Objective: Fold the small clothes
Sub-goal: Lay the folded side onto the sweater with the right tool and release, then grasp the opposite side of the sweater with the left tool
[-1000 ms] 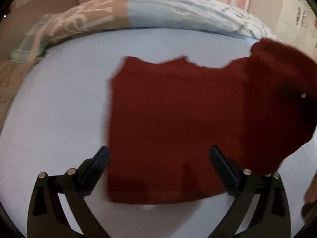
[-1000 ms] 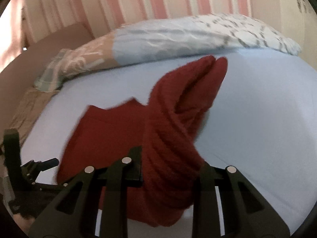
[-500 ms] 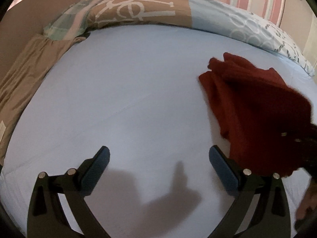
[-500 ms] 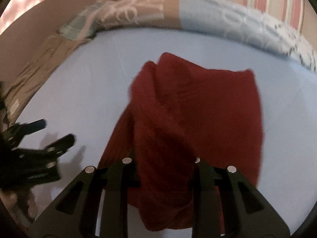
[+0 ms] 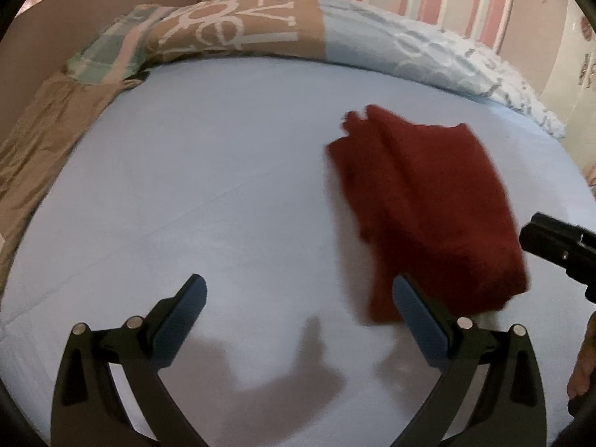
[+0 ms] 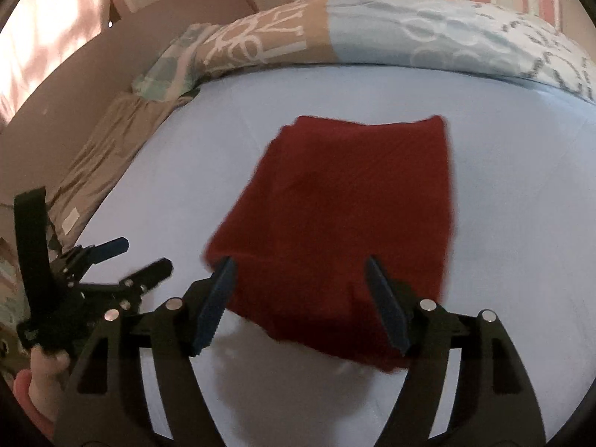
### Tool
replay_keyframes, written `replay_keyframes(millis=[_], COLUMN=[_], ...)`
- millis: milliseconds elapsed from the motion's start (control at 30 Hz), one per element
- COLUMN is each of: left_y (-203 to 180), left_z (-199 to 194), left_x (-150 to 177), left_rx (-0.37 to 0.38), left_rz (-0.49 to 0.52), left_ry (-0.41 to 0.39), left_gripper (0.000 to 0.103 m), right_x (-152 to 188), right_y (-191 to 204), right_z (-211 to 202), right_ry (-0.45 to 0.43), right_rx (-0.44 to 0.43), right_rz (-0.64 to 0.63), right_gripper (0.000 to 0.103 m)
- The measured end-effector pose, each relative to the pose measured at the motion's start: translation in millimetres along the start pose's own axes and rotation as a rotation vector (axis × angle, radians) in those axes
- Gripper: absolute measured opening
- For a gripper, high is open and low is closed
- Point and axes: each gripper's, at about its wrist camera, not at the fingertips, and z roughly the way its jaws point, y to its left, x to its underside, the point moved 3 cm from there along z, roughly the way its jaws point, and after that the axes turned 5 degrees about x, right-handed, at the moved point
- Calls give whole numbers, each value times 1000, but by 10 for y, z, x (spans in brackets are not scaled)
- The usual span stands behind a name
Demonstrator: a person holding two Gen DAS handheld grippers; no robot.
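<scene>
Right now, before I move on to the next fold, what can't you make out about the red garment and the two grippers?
- Red garment: edges motion-blurred in both views; layers and sleeves unreadable.
- Its near edge, right wrist view: partly behind the right gripper fingers; contact unclear.
- Right gripper in the left wrist view: cut off by the right edge.
- Left gripper: open over the sheet; height unclear.

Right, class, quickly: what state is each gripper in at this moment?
Left gripper: open, holding nothing.
Right gripper: open, empty, above the red garment.
</scene>
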Motion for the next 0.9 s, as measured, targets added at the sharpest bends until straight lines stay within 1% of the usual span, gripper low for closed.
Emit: replay_keyframes(millis=[33,67,100,133,200,267,367,433,467,533,567,600,633,667,733,767,800,900], left_y=[-53,-112,-195,-276,-466,-689,-913,-1024,-1047,-1053,-1048,-1009,-965,-924,-818,-772,-689,-491], left_z=[-8,-9,14,48,78,78,118,215,303,430,480,551,604,626,651,647,620,560], left_x=[-12,-24,-37,-49,-50,-71,-106,-135,-139,-138,-131,-116,-106,-95,-85,-77,-55,31], left_rx=[18,33,44,47,61,80,106,128,139,160,162,172,181,186,213,226,236,277], left_rz=[1,4,14,28,68,121,194,234,239,232,227,214,197,185,155,140,106,14], left_ry=[0,-1,2,7,6,-14,-23,-3,29,75,93,118,138,147,154,155,151,131], left_gripper=[100,100,100,100,100,100,100,100,100,84,80,69,54,49,32,28,22,22], right_x=[21,24,44,84,148,200,260,263,247,258,261,262,267,265,268,272,275,292], right_y=[-87,-180,-292,-371,-555,-712,-871,-924,-930,-970,-993,-1013,-1028,-1051,-1061,-1055,-1038,-1011], right_z=[-66,-111,-137,-138,-128,-119,-132,-126,-112,-114,-113,-112,-110,-105,-90,-89,-82,-46], right_ry=[-12,-23,-31,-29,-15,-12,-4,-4,-6,-6,-9,-10,-10,-10,-9,-10,-12,-8], right_rx=[15,44,92,114,123,122,124,124,124,123,122,121,122,122,119,119,117,107], right_rz=[9,14,14,22,72,123,163,178,182,193,202,207,212,215,219,218,216,205], right_gripper=[73,76,77,77,77,77,77,77,77,77,77,77,77,77,77,77,77,77])
